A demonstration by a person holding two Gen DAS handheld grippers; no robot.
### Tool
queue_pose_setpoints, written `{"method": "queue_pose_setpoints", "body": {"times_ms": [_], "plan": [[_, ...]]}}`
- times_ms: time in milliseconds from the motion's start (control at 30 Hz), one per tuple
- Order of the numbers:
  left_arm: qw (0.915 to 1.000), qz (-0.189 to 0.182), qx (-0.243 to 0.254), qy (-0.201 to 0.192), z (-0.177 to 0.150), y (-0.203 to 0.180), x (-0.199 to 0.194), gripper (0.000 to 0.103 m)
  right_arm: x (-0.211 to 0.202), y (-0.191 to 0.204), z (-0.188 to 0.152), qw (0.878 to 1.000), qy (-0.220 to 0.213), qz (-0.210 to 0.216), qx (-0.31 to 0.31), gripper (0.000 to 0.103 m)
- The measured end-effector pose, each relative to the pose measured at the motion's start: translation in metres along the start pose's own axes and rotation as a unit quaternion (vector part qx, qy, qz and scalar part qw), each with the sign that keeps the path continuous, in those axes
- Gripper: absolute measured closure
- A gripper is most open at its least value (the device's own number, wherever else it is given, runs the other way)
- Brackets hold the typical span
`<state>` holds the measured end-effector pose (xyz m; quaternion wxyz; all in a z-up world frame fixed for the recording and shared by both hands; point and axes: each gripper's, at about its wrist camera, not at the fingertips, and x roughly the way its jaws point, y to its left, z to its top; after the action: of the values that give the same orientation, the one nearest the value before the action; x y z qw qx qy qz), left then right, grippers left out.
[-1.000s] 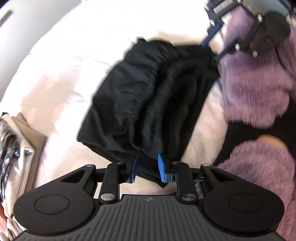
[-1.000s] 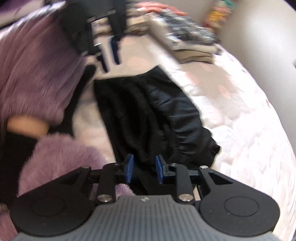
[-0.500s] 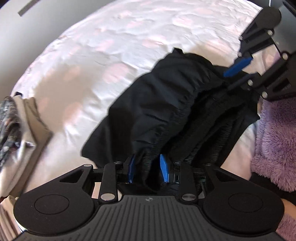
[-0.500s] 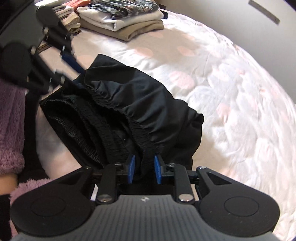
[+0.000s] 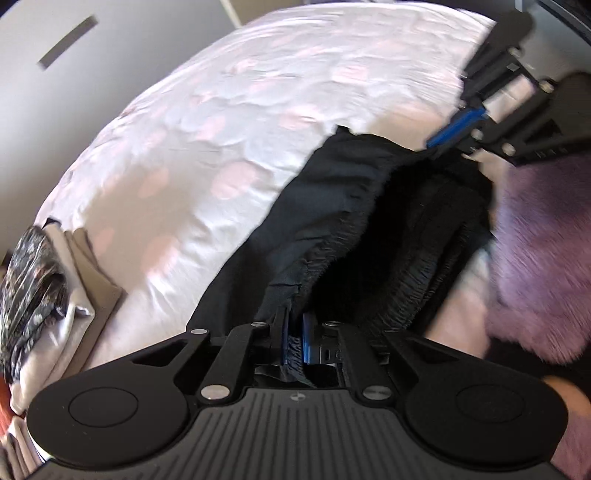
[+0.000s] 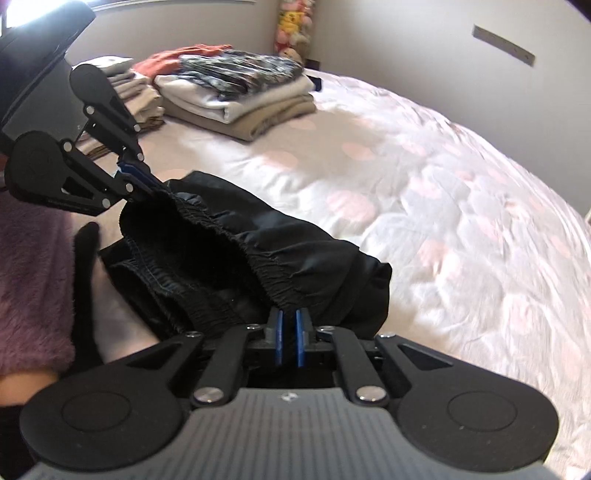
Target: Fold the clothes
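Observation:
Black shorts (image 5: 332, 206) with an elastic waistband lie bunched on the white bedspread (image 5: 207, 122). My left gripper (image 5: 294, 341) is shut on one end of the waistband. My right gripper (image 6: 289, 341) is shut on the other end of the waistband of the black shorts (image 6: 236, 254). The waistband is stretched between them and lifted a little. The right gripper also shows in the left wrist view (image 5: 456, 127), and the left gripper shows in the right wrist view (image 6: 138, 179).
A stack of folded clothes (image 6: 236, 96) sits at the far end of the bed, also at the left edge of the left wrist view (image 5: 40, 280). A purple fluffy sleeve (image 5: 539, 258) is beside the shorts. Plush toys (image 6: 293, 26) stand by the wall.
Both grippers have closed onto the waistband ends. The shorts' waistband has been lifted and pulled taut between them.

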<state>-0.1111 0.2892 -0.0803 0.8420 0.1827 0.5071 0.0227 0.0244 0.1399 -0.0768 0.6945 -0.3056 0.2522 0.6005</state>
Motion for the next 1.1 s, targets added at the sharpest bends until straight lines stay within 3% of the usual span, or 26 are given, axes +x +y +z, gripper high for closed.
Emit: {"method": "queue_pose_setpoints", "body": {"times_ms": [100,300,500,600,700,733,833,867,933,1000,1100], "plan": [[0.9991,-0.007,0.035,0.024,-0.005,-0.014,0.008,0.098,0.007,0.014,-0.003,0.998,0.034,0.007,-0.046,0.095],[0.9923,-0.062,0.08,0.072,-0.007,-0.027,0.028,0.098,0.028,0.041,-0.01,0.985,0.109,0.023,-0.132,0.095],[0.9768,-0.129,0.081,0.151,-0.005,-0.019,0.059,0.098,0.051,0.037,-0.011,0.978,0.168,0.042,-0.119,0.09],[0.9741,-0.132,0.077,0.167,-0.005,-0.019,0.064,0.097,0.054,0.025,-0.009,0.979,0.181,0.058,-0.077,0.087],[0.9788,-0.128,0.056,0.149,-0.01,-0.013,0.055,0.089,0.049,0.011,-0.009,0.982,0.171,0.072,-0.025,0.076],[0.9813,-0.131,0.039,0.135,-0.013,-0.008,0.049,0.086,0.045,0.007,-0.009,0.984,0.163,0.077,-0.006,0.068],[0.9864,-0.149,-0.032,0.062,-0.024,0.017,0.022,0.061,0.022,-0.011,-0.01,0.987,0.102,0.112,0.06,0.039],[0.9857,-0.154,-0.058,0.035,-0.028,0.026,0.013,0.049,0.017,-0.02,-0.012,0.986,0.085,0.115,0.088,0.034],[0.9784,-0.171,-0.117,-0.01,-0.036,0.046,-0.001,0.046,0.007,-0.036,-0.015,0.981,0.051,0.121,0.143,0.033],[0.9685,-0.175,-0.175,-0.031,-0.041,0.06,-0.008,0.045,-0.003,-0.052,-0.019,0.972,0.017,0.126,0.197,0.032],[0.9586,-0.138,-0.248,-0.023,-0.036,0.078,-0.006,0.045,-0.002,-0.068,-0.023,0.958,0.007,0.097,0.269,0.031]]}}
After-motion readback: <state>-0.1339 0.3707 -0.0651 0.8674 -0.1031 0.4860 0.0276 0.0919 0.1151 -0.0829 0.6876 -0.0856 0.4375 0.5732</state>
